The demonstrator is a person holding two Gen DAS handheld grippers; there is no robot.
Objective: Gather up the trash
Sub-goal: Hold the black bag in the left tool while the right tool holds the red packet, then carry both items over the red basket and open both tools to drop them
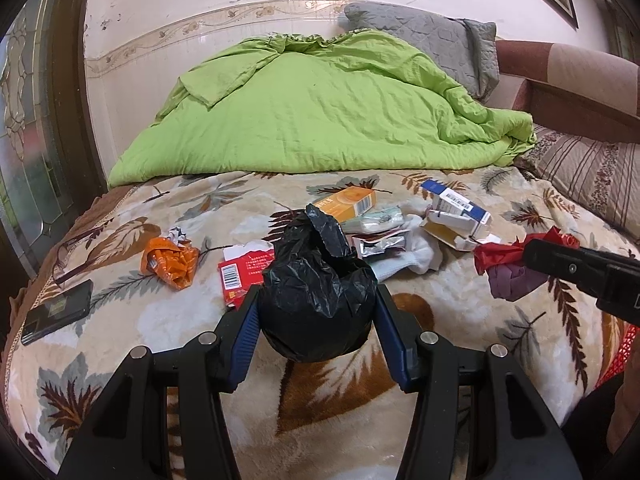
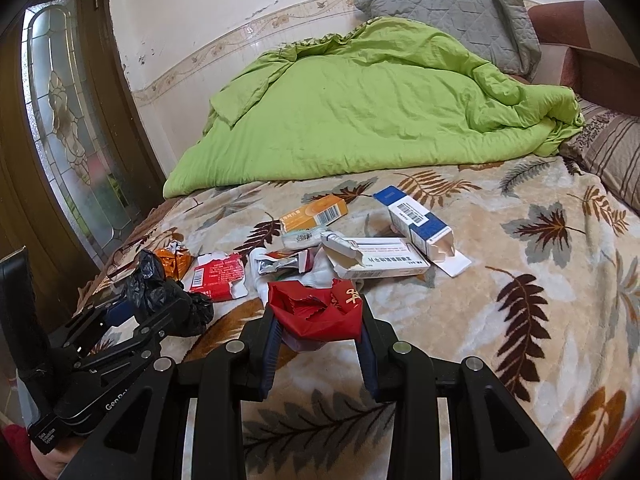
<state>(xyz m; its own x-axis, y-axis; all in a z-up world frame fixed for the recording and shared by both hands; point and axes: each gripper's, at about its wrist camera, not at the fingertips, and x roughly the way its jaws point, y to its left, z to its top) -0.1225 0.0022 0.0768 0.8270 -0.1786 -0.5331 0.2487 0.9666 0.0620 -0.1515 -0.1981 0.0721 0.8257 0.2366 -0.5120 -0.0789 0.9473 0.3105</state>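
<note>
My left gripper (image 1: pixel 316 304) is shut on a crumpled black plastic bag (image 1: pixel 316 292) and holds it above the leaf-patterned blanket (image 1: pixel 460 344); it also shows at the left of the right wrist view (image 2: pixel 160 296). My right gripper (image 2: pixel 318 316) is shut on a red plastic bag (image 2: pixel 316 314) with something purplish under it (image 1: pixel 512 282). Loose trash lies ahead: an orange wrapper (image 1: pixel 172 262), a torn red packet (image 2: pixel 218 276), an orange box (image 2: pixel 314 214), a foil sachet (image 2: pixel 280 264), a white box (image 2: pixel 380 260) and a blue-and-white box (image 2: pixel 420 220).
A white sock (image 1: pixel 416 258) lies among the trash. A black phone (image 1: pixel 56 312) lies at the blanket's left edge. A green quilt (image 1: pixel 320 112) and a grey pillow (image 1: pixel 432 36) fill the far half of the bed. A wooden glass-panelled door (image 2: pixel 72 128) stands at the left.
</note>
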